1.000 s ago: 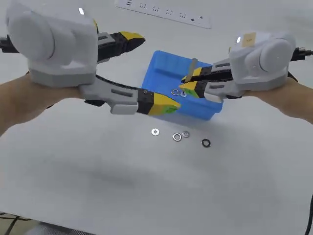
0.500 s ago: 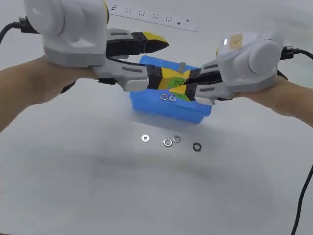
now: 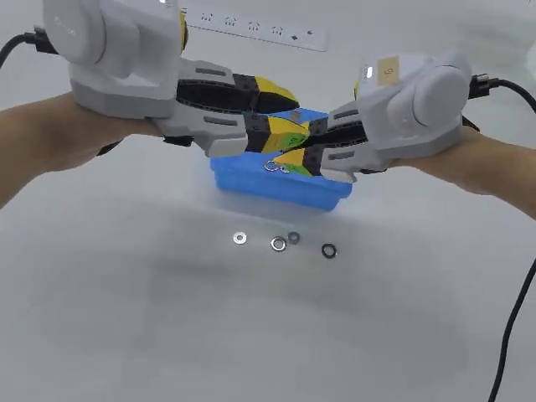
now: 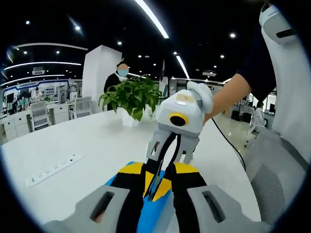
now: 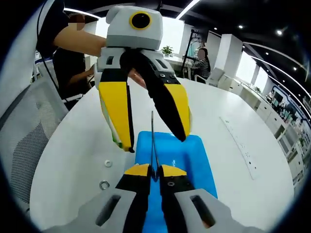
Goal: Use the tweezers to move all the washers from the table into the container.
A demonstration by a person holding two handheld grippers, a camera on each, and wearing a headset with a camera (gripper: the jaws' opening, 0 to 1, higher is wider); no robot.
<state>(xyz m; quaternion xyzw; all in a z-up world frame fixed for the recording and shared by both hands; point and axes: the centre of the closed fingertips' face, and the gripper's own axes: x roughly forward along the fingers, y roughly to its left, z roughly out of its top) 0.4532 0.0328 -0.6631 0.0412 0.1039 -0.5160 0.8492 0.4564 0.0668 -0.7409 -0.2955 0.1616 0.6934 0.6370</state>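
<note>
- On the white surface [image 3: 167,327], head view: four washers [image 3: 278,244] loose in a short row just in front of the blue container [image 3: 276,188], three bright and one darker. Two more already inside it. Same count as a second ago, so four left to carry over.
- Above the container, nearer each other than a second ago: left hand-held gripper [image 3: 298,115] brought in from the side, now almost tip to tip with the right hand-held gripper [image 3: 299,146]. Reads as a regrip or handover of the tool, not a pick.
- In the right gripper view: right hand-held gripper clenched on the tweezers [image 5: 152,141], thin grey metal blades rising straight to a fine point. Left hand-held gripper facing the camera, released, its yellow-tipped jaws spread wide on either side of that point and not visibly touching it.
- Also there: container as a shallow tray of smooth blue plastic with rounded corners. Two washers beside it on the surface, flat shiny rings.
- In the left gripper view: own jaws with a narrow gap, tweezers a dark sliver between them, contact too fine to tell. Right hand-held gripper pointing straight back, smooth white shell.
</note>
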